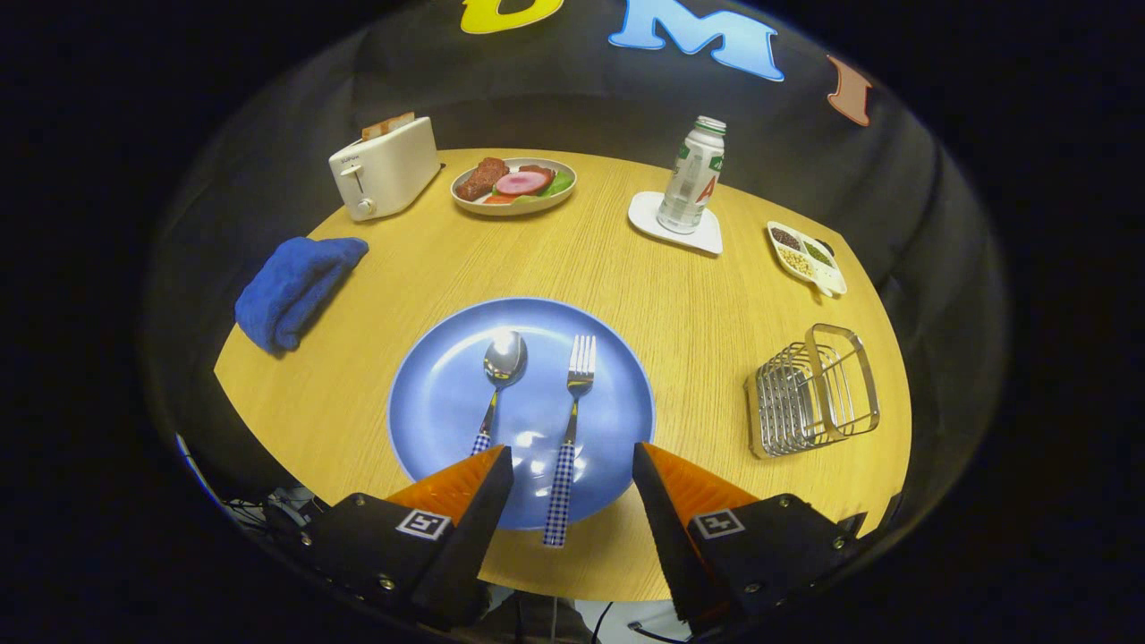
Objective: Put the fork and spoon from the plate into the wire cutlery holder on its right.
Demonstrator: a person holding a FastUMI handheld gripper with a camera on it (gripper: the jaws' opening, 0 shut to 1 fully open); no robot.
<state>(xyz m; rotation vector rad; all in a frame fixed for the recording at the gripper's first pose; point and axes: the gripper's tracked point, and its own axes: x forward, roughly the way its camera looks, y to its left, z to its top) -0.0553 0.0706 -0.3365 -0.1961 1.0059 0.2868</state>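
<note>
Blue plate [429, 402]: landmark, on the wooden table. Wire cutlery holder [812, 392]: right of plate, well apart, empty. Fork [570, 429], spoon [495, 389]: lying on plate, checked handles nearest; likely light, stiff, slippery steel, best pinched at the handles. Gripper [572, 470]: spread wide, level above the plate's near rim, fork handle between the fingers, nothing held.

Spoon [499, 380] and fork [571, 420], both with checked handles, lie side by side on the blue plate [429, 402], heads pointing away. Wire cutlery holder [812, 391] stands upright, right of the plate, apart from it.
</note>
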